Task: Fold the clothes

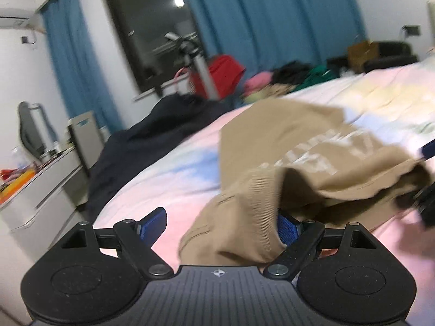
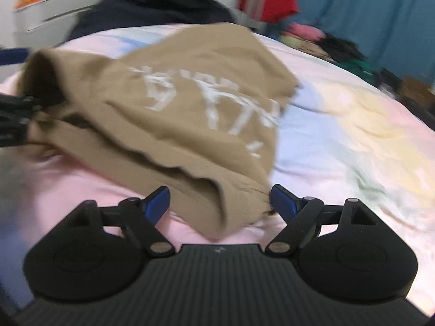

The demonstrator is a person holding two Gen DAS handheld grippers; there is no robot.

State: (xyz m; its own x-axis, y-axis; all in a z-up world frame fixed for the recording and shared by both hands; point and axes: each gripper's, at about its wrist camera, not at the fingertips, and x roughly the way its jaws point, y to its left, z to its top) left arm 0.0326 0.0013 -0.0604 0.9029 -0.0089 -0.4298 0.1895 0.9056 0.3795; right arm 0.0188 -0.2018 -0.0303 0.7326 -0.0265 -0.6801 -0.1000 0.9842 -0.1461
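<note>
Your left gripper and right gripper both stand apart, the tan shirt's near hem lying loose between the fingers, seemingly unclamped, on the bed.

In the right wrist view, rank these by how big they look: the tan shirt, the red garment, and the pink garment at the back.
1. tan shirt, nearest the camera, so its lead is partly nearness
2. red garment
3. pink garment

Between the left gripper's spread fingers, tan garment folds block passage; bare bedsheet beyond the left finger lies free. Dark bedding beyond apparently bounds it.
</note>
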